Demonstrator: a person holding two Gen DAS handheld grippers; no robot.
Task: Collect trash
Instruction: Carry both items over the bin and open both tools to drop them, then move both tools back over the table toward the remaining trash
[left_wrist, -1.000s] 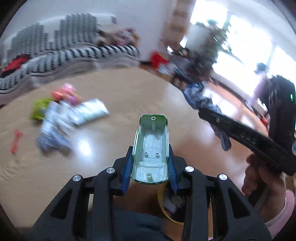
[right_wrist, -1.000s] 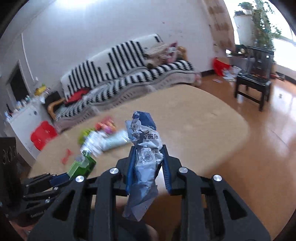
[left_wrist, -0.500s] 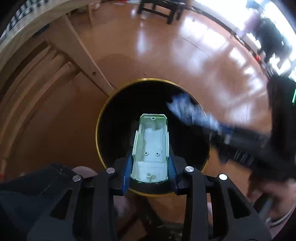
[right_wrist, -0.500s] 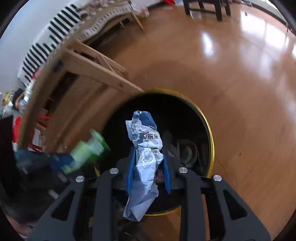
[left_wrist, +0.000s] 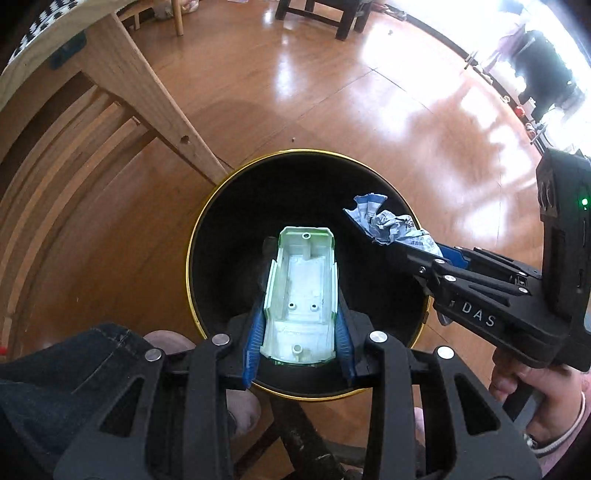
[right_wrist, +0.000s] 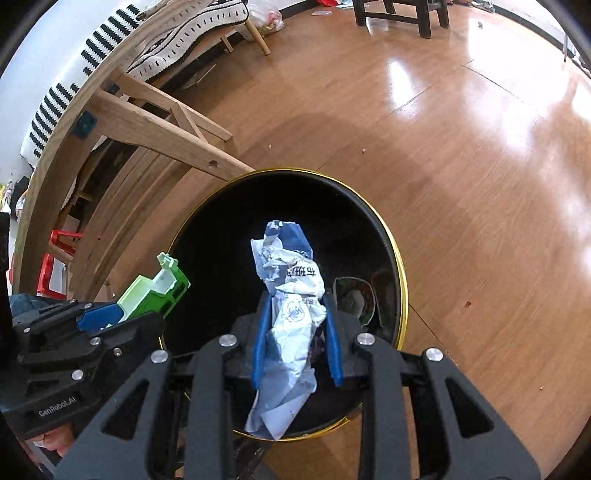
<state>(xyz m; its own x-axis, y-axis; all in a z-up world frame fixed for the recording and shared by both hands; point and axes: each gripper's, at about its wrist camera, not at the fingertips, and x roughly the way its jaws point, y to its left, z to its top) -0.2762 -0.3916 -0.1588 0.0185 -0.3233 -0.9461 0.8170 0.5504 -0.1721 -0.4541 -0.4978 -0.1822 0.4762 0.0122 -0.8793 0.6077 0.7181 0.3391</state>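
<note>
Step in hand: both grippers are hovering over the black bin (left_wrist: 207, 229); release only with each item inside the gold rim.
Left gripper (left_wrist: 300, 332): clamping the green plastic tray (left_wrist: 301, 291), sitting between its pads, over the bin's near edge.
Right gripper (right_wrist: 295, 336): pinching the crumpled wrapper (right_wrist: 291, 306) between its fingers, over the bin's near edge.

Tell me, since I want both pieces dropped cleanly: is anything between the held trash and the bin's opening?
Nothing visible. The green plastic shell in the left gripper and the crumpled wrapper in the right gripper both sit over the open bin, with no lid.
</note>
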